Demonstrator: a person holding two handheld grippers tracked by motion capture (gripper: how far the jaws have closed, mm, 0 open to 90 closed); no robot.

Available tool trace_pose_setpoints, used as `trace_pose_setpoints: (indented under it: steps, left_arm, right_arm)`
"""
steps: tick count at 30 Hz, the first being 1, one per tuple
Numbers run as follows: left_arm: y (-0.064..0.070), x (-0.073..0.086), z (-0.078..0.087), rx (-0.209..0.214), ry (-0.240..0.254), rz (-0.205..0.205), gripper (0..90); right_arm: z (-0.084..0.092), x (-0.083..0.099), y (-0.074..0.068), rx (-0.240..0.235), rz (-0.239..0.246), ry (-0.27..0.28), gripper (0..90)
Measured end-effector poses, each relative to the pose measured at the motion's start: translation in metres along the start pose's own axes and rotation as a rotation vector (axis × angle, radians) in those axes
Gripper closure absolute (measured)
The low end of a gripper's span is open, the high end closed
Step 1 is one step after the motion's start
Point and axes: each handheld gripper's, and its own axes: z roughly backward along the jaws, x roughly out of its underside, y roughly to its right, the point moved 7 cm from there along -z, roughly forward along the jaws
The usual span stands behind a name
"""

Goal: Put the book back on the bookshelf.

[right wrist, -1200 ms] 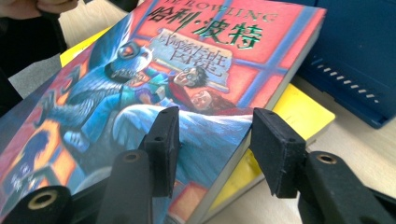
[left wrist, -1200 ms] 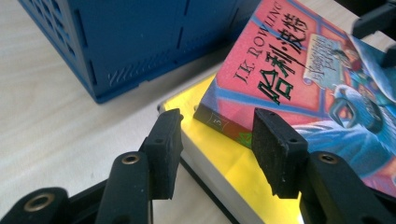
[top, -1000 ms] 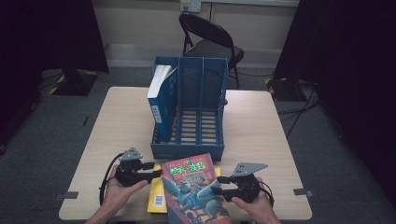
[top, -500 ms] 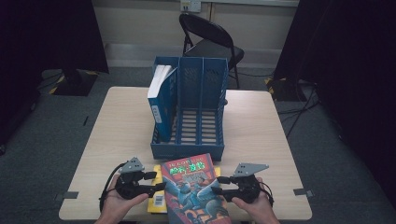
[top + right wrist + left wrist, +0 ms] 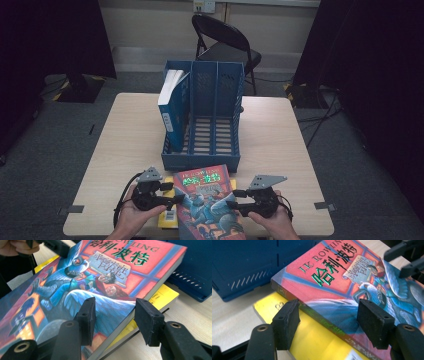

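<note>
Jaws of both grippers apart astride red book (image 5: 206,202) edges, left just widening, unpressed.

**Background items, high view**

Blue file rack (image 5: 215,120) sits centre frame, three slots, slatted floor. Left slot holds a blue-and-white binder (image 5: 171,107), leaning slightly; other two slots are bare. Rack stands on a light wood table (image 5: 280,145) that spans the middle of the frame. Black folding chair (image 5: 222,42) at top centre, behind the table's far edge. Grey carpet floor (image 5: 60,150) on both sides. Dark curtains (image 5: 380,75) fill the upper corners. White wall socket (image 5: 204,6) at the top edge. Cables on the floor at right.
</note>
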Motion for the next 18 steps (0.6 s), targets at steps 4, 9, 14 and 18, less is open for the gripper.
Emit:
trace_pose_setpoints:
  steps: [4, 9, 14, 18]
  left_arm:
    - [-0.004, -0.007, -0.004, -0.001, -0.029, 0.002, 34.4]
    - [-0.009, -0.014, -0.011, -0.007, -0.037, 0.0, 34.0]
    - [-0.011, -0.017, -0.017, -0.036, 0.002, -0.006, 30.1]
    - [-0.011, -0.015, -0.016, -0.028, 0.023, -0.023, 29.2]
  right_arm:
    - [0.0, 0.0, -0.002, 0.008, 0.001, -0.007, 51.5]
    - [0.001, 0.001, -0.006, 0.02, 0.001, -0.006, 50.8]
    - [0.0, 0.001, -0.008, 0.036, 0.003, -0.008, 47.4]
    - [-0.007, -0.005, -0.004, 0.063, -0.009, -0.017, 34.6]
